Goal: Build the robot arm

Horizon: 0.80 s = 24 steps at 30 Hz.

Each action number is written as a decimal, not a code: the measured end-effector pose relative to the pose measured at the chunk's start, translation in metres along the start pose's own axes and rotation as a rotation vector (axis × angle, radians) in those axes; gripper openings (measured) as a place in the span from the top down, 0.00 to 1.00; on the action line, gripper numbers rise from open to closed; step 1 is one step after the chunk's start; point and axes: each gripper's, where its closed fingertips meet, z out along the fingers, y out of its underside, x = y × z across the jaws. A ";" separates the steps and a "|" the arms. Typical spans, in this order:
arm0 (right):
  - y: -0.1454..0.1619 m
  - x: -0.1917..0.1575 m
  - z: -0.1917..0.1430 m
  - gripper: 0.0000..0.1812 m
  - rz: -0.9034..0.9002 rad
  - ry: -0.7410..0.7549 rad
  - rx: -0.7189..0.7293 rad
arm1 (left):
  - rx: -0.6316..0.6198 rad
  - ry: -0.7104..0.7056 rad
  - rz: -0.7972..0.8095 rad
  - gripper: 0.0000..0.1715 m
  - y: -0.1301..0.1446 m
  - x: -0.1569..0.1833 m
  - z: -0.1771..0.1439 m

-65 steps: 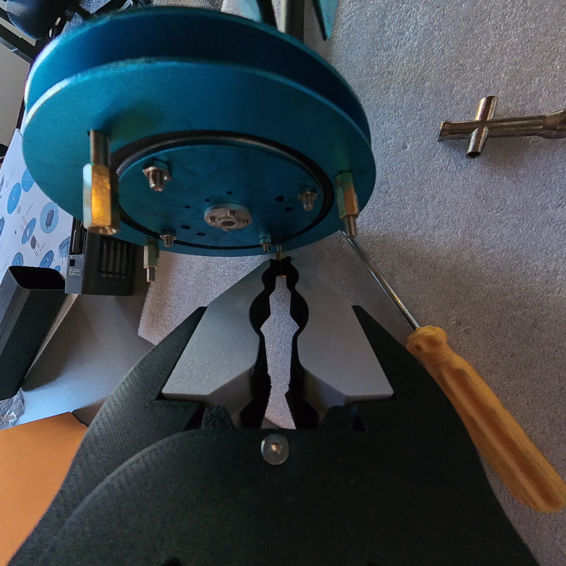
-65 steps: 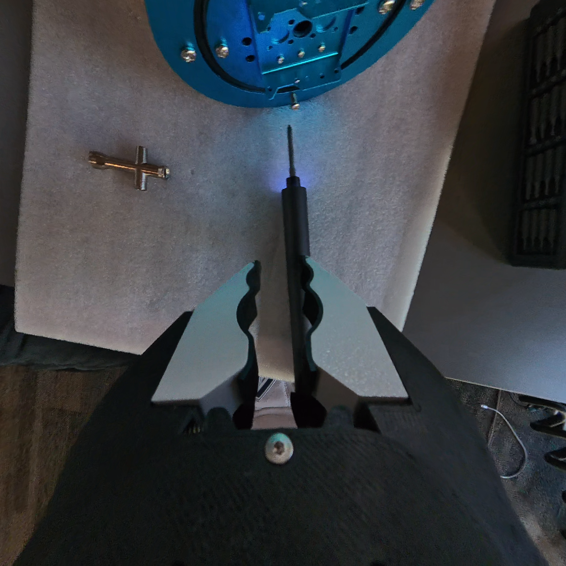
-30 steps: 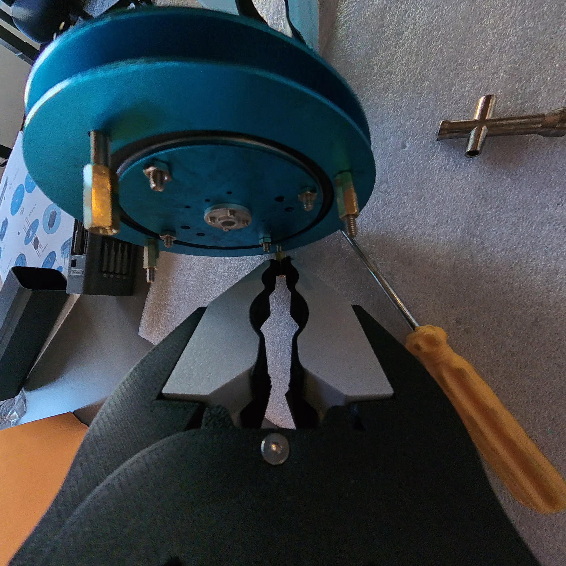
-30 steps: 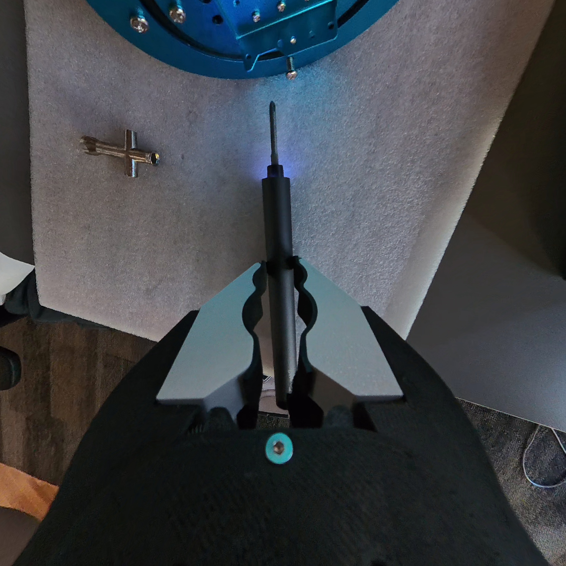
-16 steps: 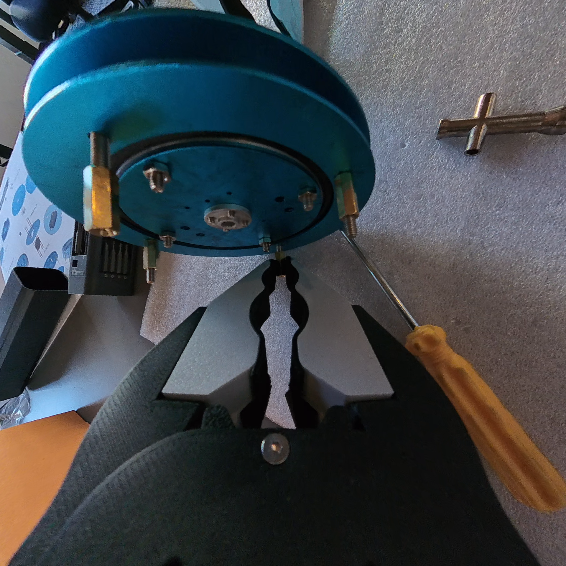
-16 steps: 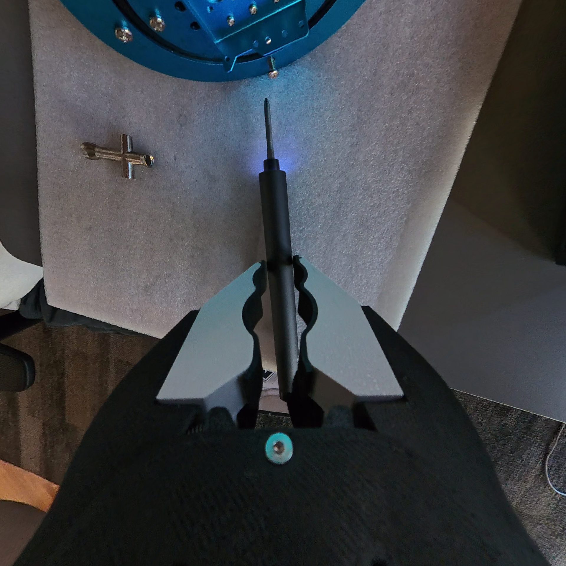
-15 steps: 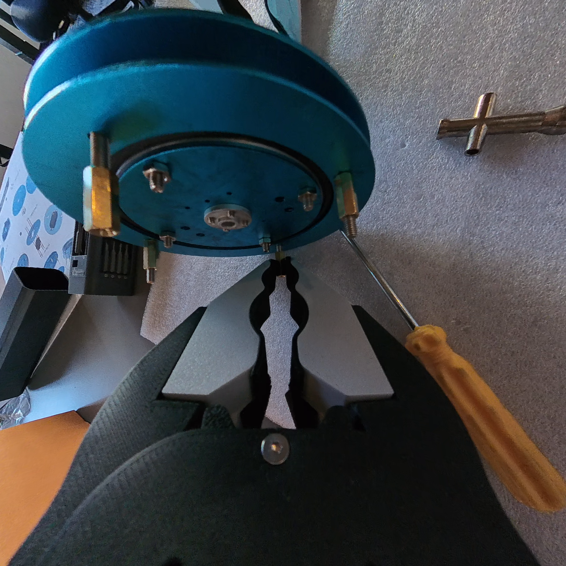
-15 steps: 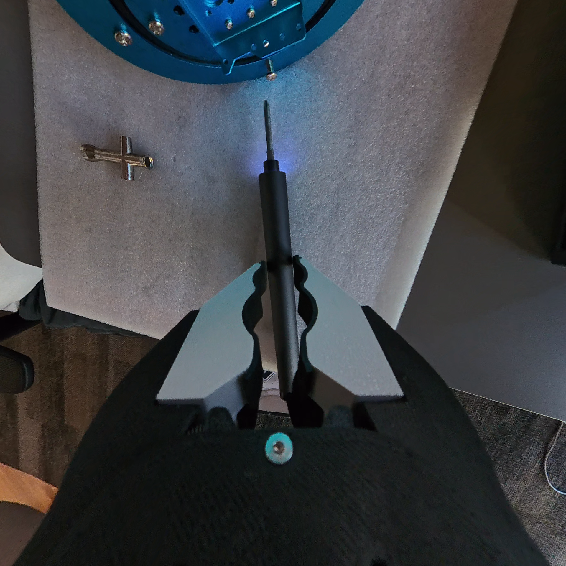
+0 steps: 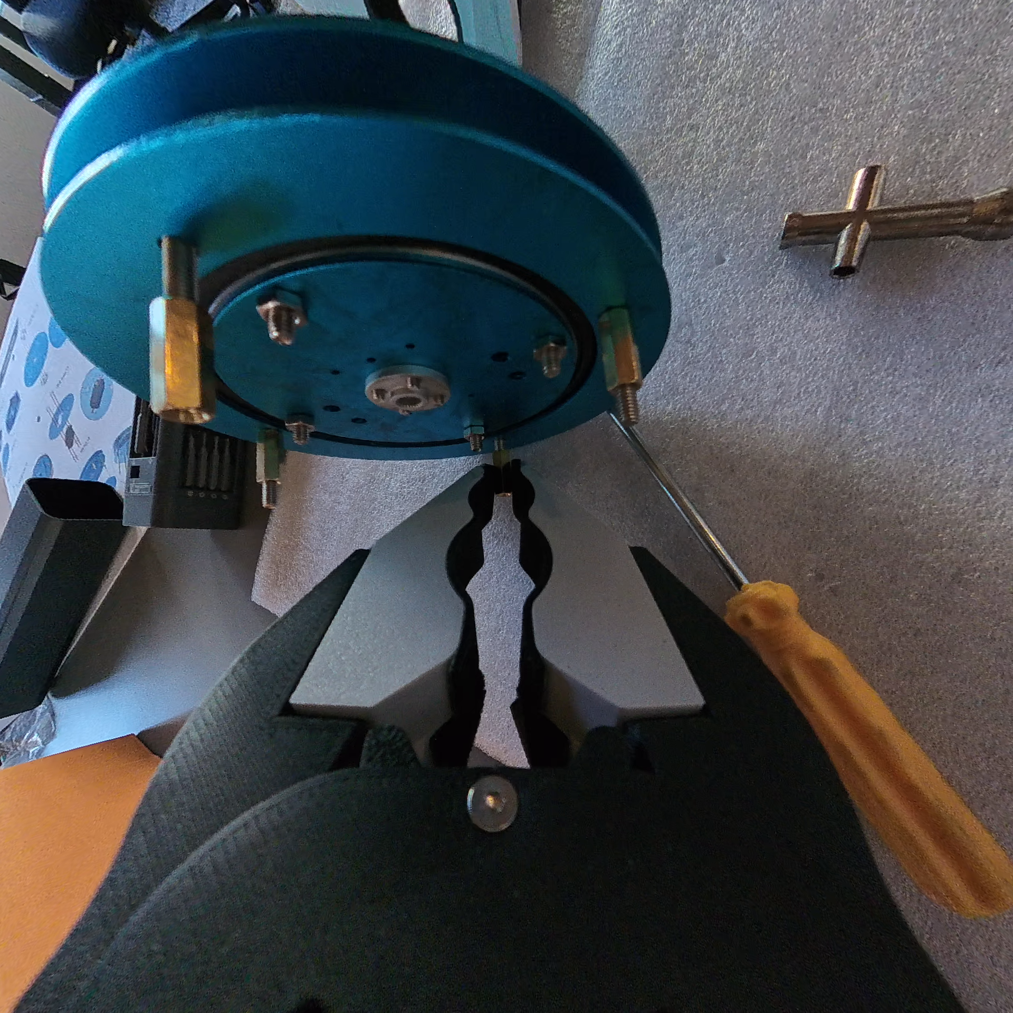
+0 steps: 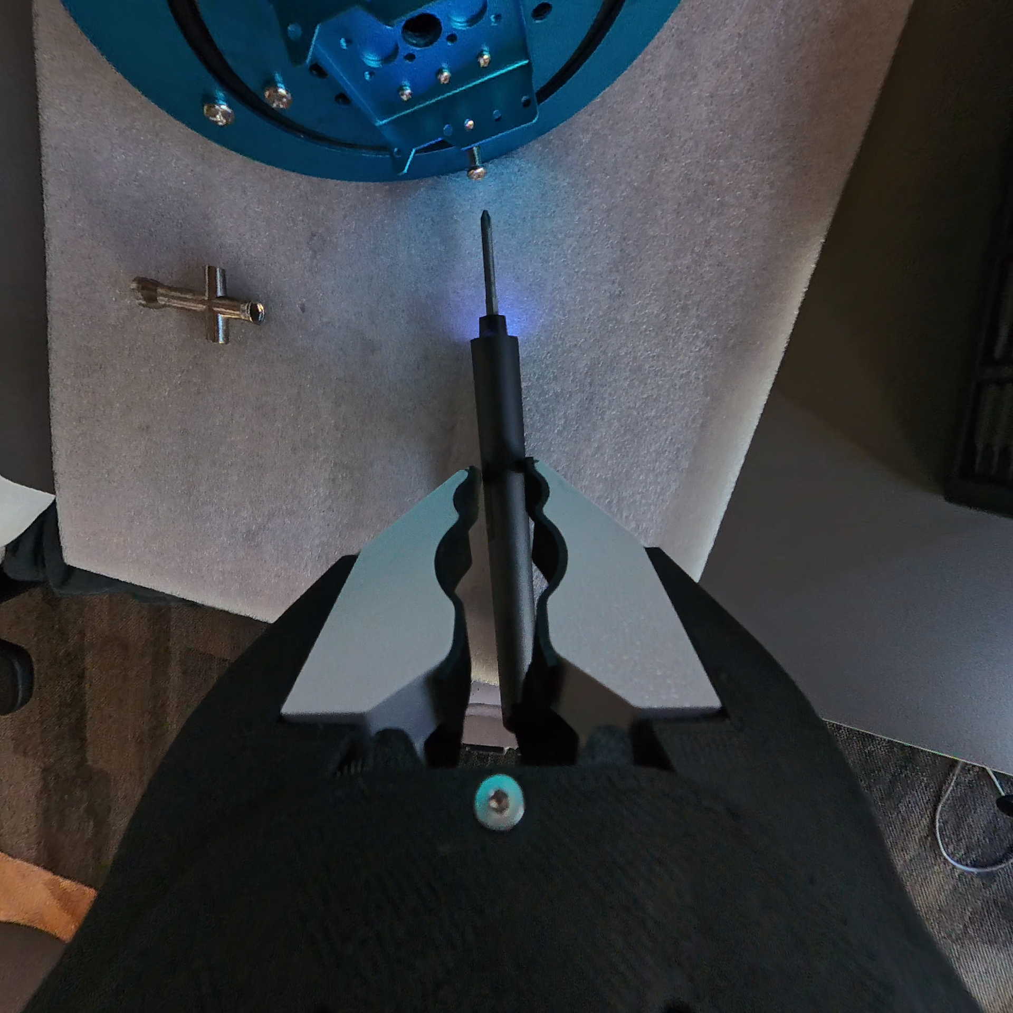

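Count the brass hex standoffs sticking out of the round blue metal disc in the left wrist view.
4: a large brass hex standoff at the left rim, one at the right rim, one lower left, one pinched by the left tool. Others may be hidden.

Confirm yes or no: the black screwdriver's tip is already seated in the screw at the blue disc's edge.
No, the black screwdriver tip stops short of the screw, bare foam between them.

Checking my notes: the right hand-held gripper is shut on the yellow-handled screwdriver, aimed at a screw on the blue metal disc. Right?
Not quite. The right wrist view shows the right hand-held gripper shut on a slim black screwdriver, aimed at a screw on the blue metal disc. The yellow-handled screwdriver lies on the grey foam pad.
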 end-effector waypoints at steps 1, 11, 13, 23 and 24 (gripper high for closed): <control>0.001 0.000 0.002 0.91 0.000 0.000 -0.010 | 0.000 0.000 -0.001 0.97 0.000 0.000 0.000; 0.003 -0.001 0.007 0.91 0.043 -0.022 -0.026 | 0.001 0.000 0.001 0.97 0.000 0.000 0.000; 0.003 -0.001 0.007 0.91 0.043 0.002 -0.034 | 0.004 0.001 -0.005 0.97 0.000 0.000 0.000; 0.000 -0.004 0.008 0.91 -0.086 0.222 0.009 | 0.021 0.016 -0.016 0.97 0.000 0.000 0.000; -0.001 -0.004 0.008 0.91 -0.091 0.225 0.015 | 0.022 0.018 -0.014 0.97 0.000 0.000 0.000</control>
